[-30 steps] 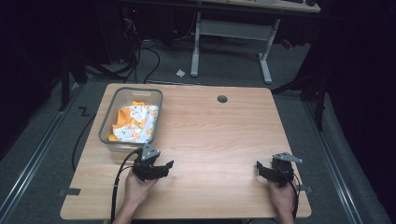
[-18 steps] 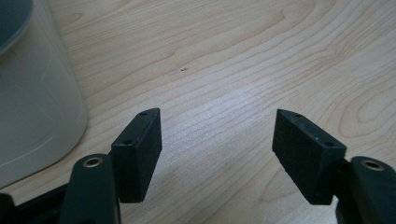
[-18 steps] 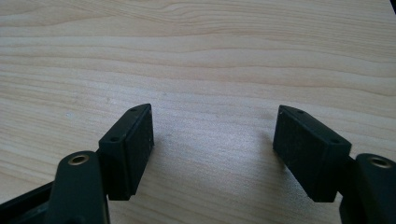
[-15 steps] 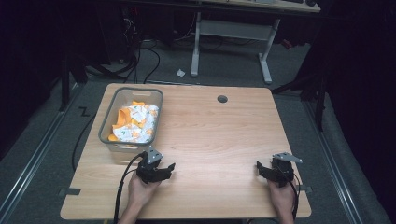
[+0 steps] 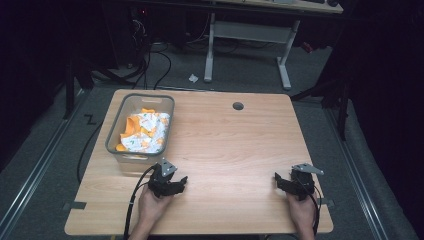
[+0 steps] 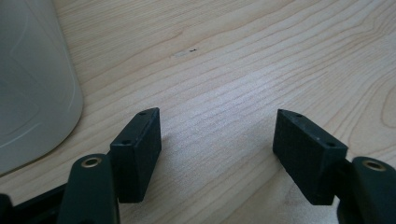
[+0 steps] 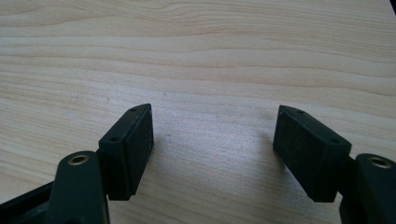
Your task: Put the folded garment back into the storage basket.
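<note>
With both tongs apart and empty, lift the left tongs point(image 5: 175, 186) over the bin point(image 5: 116, 141) rim at left-centre, then clamp one packet point(image 5: 145, 131); right tongs point(image 5: 281, 182) rest on the counter point(image 5: 235, 150).

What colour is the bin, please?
The bin is translucent grey, best seen in the high view.

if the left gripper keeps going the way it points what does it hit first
Probably nothing soon: the left gripper stands open over bare table. The grey bin sits off to the left of its line, so it would likely slide past it, though depth is hard to judge.
</note>
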The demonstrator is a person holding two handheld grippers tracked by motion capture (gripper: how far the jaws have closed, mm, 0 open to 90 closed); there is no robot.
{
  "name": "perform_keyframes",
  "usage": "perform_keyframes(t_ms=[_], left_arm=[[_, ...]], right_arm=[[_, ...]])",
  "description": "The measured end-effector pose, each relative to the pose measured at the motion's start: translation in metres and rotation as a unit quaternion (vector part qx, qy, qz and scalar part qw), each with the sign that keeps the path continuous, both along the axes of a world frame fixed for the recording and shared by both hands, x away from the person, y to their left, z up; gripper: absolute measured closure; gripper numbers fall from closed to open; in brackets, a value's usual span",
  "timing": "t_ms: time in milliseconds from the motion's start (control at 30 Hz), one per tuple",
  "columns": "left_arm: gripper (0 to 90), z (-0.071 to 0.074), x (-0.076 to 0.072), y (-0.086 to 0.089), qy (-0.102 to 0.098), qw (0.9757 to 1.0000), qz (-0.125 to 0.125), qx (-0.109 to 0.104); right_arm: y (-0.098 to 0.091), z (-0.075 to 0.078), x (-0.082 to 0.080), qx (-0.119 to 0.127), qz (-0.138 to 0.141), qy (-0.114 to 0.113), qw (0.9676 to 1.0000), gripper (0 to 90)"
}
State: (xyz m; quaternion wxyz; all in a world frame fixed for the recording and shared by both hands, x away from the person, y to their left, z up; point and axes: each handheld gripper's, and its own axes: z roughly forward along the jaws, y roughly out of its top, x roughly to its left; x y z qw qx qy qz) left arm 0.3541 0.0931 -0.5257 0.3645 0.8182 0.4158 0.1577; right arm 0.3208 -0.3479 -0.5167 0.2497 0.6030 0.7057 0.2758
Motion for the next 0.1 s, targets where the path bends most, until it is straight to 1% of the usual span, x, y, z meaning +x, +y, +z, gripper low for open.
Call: perform_keyframes(t_ms=[100], left_arm=[[32.6,0.0,0.0,0.0,0.0,1.0,0.0,0.0]], right_arm=[[0.0,0.0,0.0,0.0,0.0,0.0,1.0,29.3]])
